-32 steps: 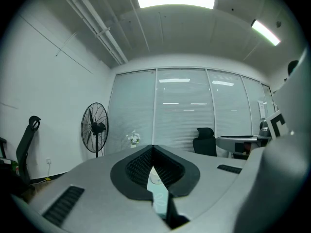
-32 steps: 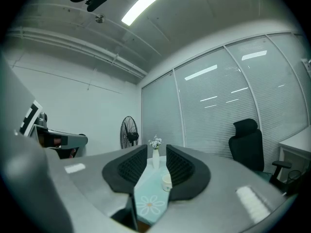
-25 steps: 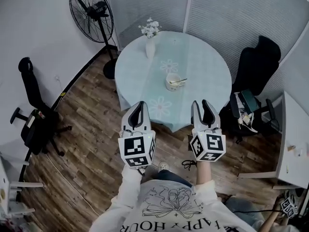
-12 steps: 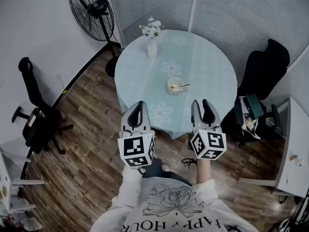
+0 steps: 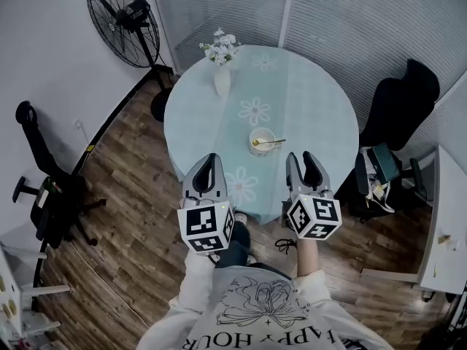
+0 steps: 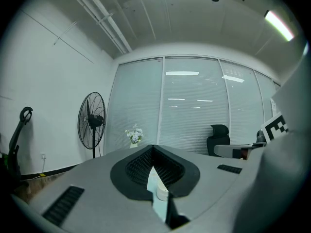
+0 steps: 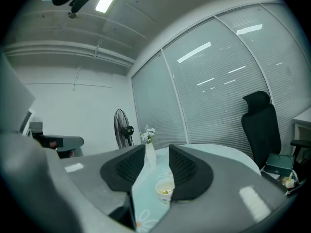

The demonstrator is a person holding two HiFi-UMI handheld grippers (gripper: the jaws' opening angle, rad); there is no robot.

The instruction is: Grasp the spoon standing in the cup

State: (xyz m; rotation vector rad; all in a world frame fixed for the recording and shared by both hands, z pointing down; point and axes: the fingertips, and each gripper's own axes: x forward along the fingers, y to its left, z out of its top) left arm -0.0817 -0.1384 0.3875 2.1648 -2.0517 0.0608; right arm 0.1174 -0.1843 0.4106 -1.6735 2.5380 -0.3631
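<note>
A white cup (image 5: 262, 141) stands on the round pale-green table (image 5: 182, 137), and a gold spoon (image 5: 271, 143) leans in it with its handle out to the right. Both grippers are held in front of the table's near edge, apart from the cup. My left gripper (image 5: 211, 159) has its fingertips together. My right gripper (image 5: 306, 157) is open; its jaws have just been opening and nothing is between them. In the right gripper view the cup (image 7: 164, 191) shows through the gap between the jaws, ahead of my right gripper (image 7: 156, 149).
A white vase with flowers (image 5: 222, 79) stands at the table's far left. A standing fan (image 5: 117, 13) is by the wall. Black office chairs sit at the left (image 5: 44, 188) and at the right (image 5: 398, 104). A bag (image 5: 379, 170) lies on the wooden floor.
The person has come nearer to the table with both grippers. The cup and the table's near edge now lie closer to the fingertips.
</note>
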